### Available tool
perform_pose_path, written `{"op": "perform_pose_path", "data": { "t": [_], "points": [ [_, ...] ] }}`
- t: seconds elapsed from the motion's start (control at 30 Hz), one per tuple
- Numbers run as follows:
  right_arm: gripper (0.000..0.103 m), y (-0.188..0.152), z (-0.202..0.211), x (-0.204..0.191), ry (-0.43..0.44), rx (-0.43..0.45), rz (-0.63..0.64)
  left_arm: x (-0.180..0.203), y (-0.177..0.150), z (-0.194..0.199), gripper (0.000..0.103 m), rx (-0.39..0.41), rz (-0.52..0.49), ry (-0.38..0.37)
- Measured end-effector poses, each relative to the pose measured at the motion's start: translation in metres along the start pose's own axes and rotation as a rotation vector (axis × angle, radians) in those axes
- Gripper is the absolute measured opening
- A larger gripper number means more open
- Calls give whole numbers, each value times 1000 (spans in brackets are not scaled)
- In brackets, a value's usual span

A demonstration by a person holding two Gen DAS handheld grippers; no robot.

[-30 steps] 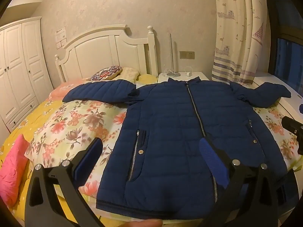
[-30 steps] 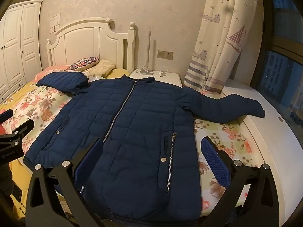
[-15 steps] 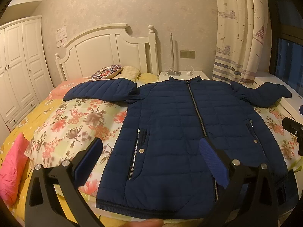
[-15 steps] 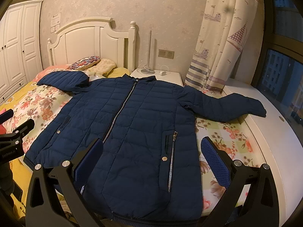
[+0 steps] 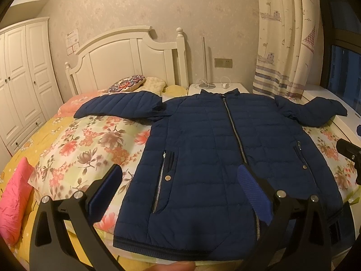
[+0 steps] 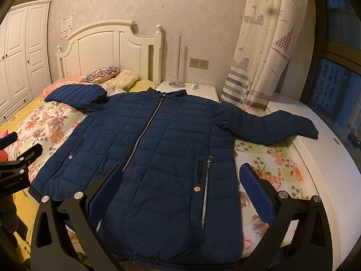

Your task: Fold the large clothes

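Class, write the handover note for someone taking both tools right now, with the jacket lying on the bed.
Left tongs: open, holding nothing, over the jacket's lower left part.
Right tongs: open, holding nothing, over the lower right part.
Jacket: navy quilted, zipped, flat and front-up on the floral bedspread, collar toward the headboard, both sleeves spread outward; the right sleeve reaches onto the white ledge.
Done: jacket laid out flat.
Left: every fold; probably sleeves in first, then the body.

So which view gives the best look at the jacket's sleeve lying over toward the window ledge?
The right wrist view: the sleeve shows whole, shoulder to cuff, resting partly on the white ledge. The left wrist view shows the same sleeve foreshortened at the frame's edge.
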State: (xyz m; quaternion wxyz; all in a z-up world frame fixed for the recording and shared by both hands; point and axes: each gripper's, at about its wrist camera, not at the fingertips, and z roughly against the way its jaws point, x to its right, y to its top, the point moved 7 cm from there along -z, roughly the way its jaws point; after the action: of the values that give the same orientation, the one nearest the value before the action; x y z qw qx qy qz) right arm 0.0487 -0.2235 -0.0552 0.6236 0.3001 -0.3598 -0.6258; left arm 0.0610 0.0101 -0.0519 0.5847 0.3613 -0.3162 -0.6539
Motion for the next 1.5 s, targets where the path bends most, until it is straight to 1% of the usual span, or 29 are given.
{"op": "perform_pose_path", "data": {
  "t": [0.9, 1.3, 1.5],
  "points": [
    [99, 0, -1, -1, 4, -5, 4, 2, -6, -1, 101, -8, 0, -3],
    [99, 0, -2, -1, 6, -7, 3, 2, -4, -1, 101, -8, -2, -4],
    [99, -4, -6, -2, 10, -16, -1, 5, -11, -4, 101, -23, -4, -2]
  ]
}}
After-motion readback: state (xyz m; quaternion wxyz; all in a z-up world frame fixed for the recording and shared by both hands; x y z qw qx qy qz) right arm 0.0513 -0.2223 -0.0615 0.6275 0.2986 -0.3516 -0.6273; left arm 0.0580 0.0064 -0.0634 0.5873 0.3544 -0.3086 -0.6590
